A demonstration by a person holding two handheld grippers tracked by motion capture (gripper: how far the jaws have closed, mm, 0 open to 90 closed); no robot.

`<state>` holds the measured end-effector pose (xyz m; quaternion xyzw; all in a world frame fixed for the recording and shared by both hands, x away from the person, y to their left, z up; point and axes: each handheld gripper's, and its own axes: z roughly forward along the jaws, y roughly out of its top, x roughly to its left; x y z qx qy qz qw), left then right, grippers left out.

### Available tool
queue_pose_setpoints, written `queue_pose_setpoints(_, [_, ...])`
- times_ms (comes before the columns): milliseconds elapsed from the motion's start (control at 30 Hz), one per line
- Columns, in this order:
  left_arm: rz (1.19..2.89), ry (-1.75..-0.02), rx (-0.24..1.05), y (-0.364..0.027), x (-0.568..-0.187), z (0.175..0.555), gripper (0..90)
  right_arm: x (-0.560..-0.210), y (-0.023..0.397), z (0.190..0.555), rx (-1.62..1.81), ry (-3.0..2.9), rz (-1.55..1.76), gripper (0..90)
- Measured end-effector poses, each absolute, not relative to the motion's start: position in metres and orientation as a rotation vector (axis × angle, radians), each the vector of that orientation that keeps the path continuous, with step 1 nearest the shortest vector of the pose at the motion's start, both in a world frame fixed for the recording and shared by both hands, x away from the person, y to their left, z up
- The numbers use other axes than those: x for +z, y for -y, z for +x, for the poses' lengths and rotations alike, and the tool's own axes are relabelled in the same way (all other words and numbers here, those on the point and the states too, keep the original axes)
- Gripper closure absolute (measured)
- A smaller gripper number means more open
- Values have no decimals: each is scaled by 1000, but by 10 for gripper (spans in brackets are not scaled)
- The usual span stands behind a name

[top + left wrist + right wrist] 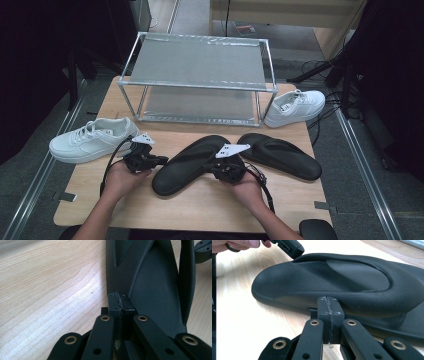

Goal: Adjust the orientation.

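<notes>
Near black slipper (187, 162) lies on the worktop (200, 205) in front of the metal rack (197, 82) — left claw (161, 160) at its left edge, right claw (220, 169) at its right edge, both fully closed, pads together, gripping nothing.
</notes>
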<state>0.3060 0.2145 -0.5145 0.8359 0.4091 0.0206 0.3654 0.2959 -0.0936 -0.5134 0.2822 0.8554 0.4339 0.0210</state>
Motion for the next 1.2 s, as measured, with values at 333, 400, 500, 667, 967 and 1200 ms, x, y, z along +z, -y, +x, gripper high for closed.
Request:
queue_pose_setpoints(333, [2162,-1038,24,-214,-514,302,900,-513,94,298,1338,-2655,888,900])
queue_pose_setpoints(400, [2169,-1029,17,-213,-514,299,900,-513,95,299,1340,-2652,890,900])
queue_pose_setpoints(500, [2184,-1014,32,-211,-513,296,900,-513,95,299,1333,-2653,899,900])
queue_pose_setpoints(667, [2180,-1008,-9,-209,-514,295,900,-512,98,302,1333,-2655,910,900])
queue_pose_setpoints(967, [2186,-981,-65,-196,-515,287,900,-511,104,307,1334,-2616,978,900])
queue_pose_setpoints(1200, [2174,-998,-87,-193,-515,282,900,-511,102,312,1322,-2602,990,900])
